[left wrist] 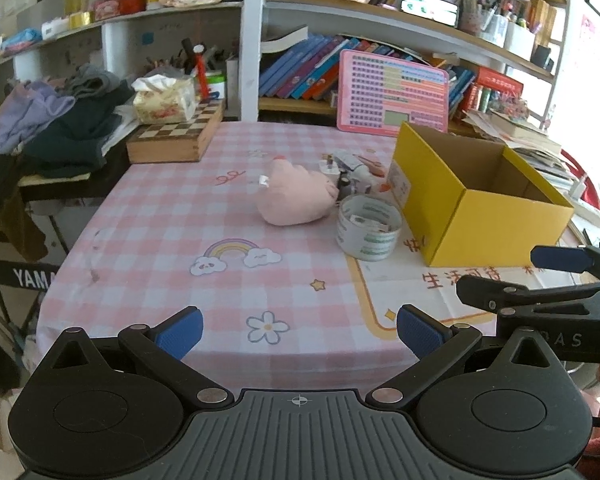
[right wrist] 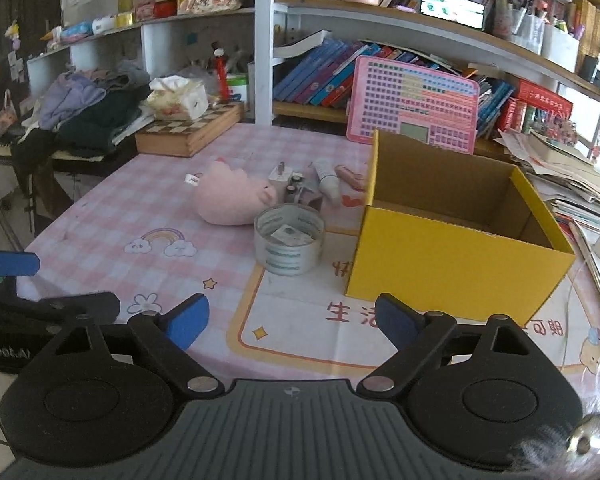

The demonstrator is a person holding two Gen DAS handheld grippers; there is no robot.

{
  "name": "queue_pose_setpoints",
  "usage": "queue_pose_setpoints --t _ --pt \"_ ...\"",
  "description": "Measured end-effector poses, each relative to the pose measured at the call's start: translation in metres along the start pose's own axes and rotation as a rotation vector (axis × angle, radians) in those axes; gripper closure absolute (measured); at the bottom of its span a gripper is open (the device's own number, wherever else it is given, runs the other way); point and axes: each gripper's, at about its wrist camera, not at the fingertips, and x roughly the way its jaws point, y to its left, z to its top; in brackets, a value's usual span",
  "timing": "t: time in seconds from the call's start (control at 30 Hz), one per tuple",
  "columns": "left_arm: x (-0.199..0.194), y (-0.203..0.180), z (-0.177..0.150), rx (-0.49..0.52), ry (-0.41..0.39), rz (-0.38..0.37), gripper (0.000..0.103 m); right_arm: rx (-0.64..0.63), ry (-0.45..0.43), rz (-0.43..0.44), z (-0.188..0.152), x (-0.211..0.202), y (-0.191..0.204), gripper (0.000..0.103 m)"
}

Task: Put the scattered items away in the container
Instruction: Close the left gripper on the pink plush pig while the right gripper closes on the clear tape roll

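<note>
— While both my grippers, left gripper (left wrist: 299,332) and right gripper (right wrist: 293,322), hover with jaws released, where's the tape roll (right wrist: 289,239)?
— Ahead on the desk (right wrist: 112,216), between the pink plush (right wrist: 230,197) and yellow box (right wrist: 456,256), well apart from my jaws.

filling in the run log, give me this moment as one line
left gripper: open, empty | right gripper: open, empty | yellow box: nothing visible inside | plush toy, tape roll: on table beside box

left tool (left wrist: 299,332) gapes above the tablecloth (left wrist: 160,240); pink plush (left wrist: 296,196) touches tape roll (left wrist: 369,226) beside yellow box (left wrist: 480,208).
</note>
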Motion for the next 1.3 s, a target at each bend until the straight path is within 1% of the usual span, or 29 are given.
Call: queue_pose_setpoints --t 0.17,0.33,0.47,0.57,0.73,0.87,0.97,1.03,1.17,1.23,1.3 --pt "0.017 0.010 0.009 -0.042 0.008 0.017 0.000 -0.024 0.024 0.008 0.006 0.019 0.001 0.012" --pt "0.038 0.015 0.024 -0.030 0.026 0.029 0.000 -0.039 0.038 0.011 0.018 0.042 0.000 0.012" --pt "0.057 0.020 0.044 -0.005 0.013 0.025 0.000 -0.067 0.041 0.000 0.030 0.061 0.000 0.012" --pt "0.072 0.022 0.060 0.018 0.004 0.025 0.000 -0.090 0.042 0.012 0.038 0.076 0.001 0.012" --pt "0.101 0.024 0.083 0.051 0.003 -0.007 0.000 -0.158 0.060 0.022 0.049 0.101 0.007 0.012" --pt "0.133 0.022 0.095 0.097 0.029 0.004 0.000 -0.202 0.092 0.042 0.055 0.124 0.013 0.012" --pt "0.154 0.022 0.101 0.114 0.055 -0.005 0.000 -0.246 0.105 0.051 0.058 0.138 0.019 0.012" --pt "0.167 0.022 0.104 0.126 0.070 -0.018 0.000 -0.294 0.105 0.043 0.058 0.146 0.025 0.011" --pt "0.190 0.023 0.114 0.138 0.088 -0.041 0.000 -0.411 0.097 -0.003 0.058 0.161 0.037 0.006" --pt "0.199 0.023 0.119 0.136 0.094 -0.058 0.000 -0.455 0.109 -0.025 0.057 0.170 0.041 0.006" --pt "0.208 0.023 0.123 0.135 0.102 -0.067 0.000 -0.472 0.132 -0.043 0.057 0.180 0.041 0.006"
